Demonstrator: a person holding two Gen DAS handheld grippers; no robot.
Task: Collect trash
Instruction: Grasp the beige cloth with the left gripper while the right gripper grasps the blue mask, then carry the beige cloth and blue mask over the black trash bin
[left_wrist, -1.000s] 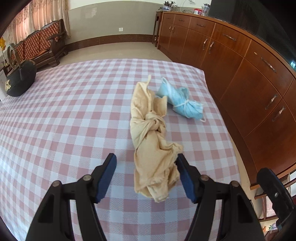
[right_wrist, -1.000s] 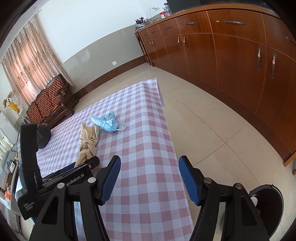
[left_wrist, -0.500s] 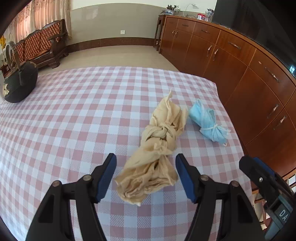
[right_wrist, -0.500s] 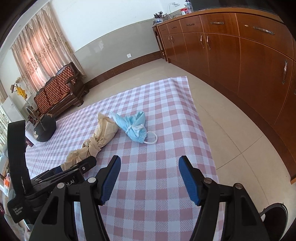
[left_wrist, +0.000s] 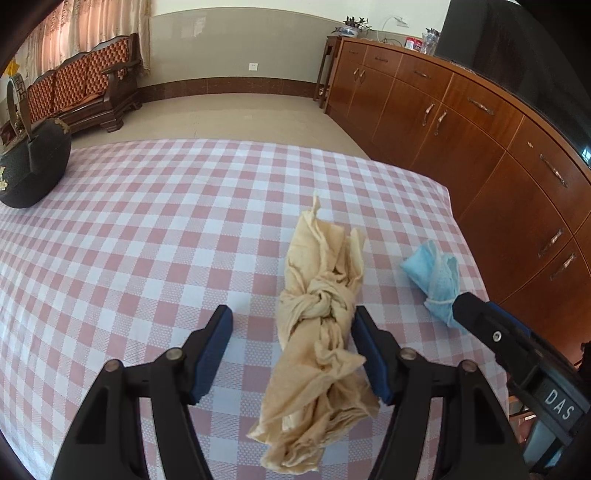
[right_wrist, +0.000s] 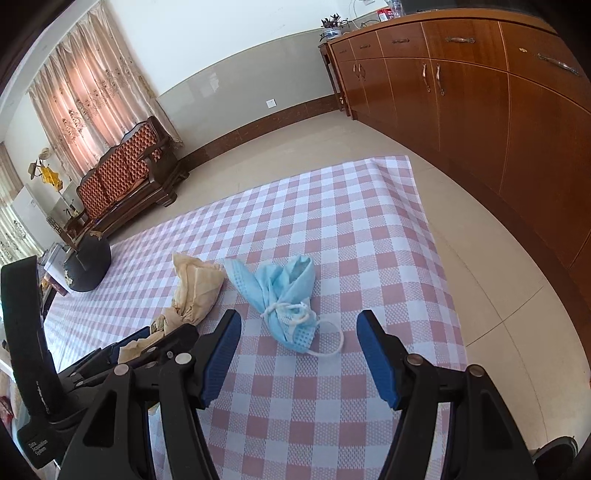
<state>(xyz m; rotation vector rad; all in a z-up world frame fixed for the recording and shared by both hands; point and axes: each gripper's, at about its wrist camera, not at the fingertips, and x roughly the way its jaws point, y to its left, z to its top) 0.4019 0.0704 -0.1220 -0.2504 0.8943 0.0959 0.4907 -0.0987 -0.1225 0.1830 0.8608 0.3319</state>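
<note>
A knotted beige cloth wad (left_wrist: 320, 332) lies on the pink-and-white checked tablecloth (left_wrist: 147, 229). My left gripper (left_wrist: 291, 350) is open with the wad between its blue pads, close to the right pad. A bundled blue face mask (right_wrist: 280, 291) with a white ear loop lies to the right of the wad; it also shows in the left wrist view (left_wrist: 437, 280). My right gripper (right_wrist: 299, 354) is open just in front of the mask, with nothing between its pads. The beige wad shows in the right wrist view (right_wrist: 195, 291) with the left gripper's body over its near end.
A black round pot with a handle (left_wrist: 31, 170) sits at the table's far left. A long wooden cabinet (left_wrist: 498, 155) runs along the right, past the table's right edge (right_wrist: 432, 236). A wooden sofa (left_wrist: 81, 92) stands at the back. A dark round bin edge (right_wrist: 554, 450) shows on the floor.
Both grippers moved forward. The beige wad now lies between the left pads, and the right gripper has closed in on the blue mask. Both stay open.
</note>
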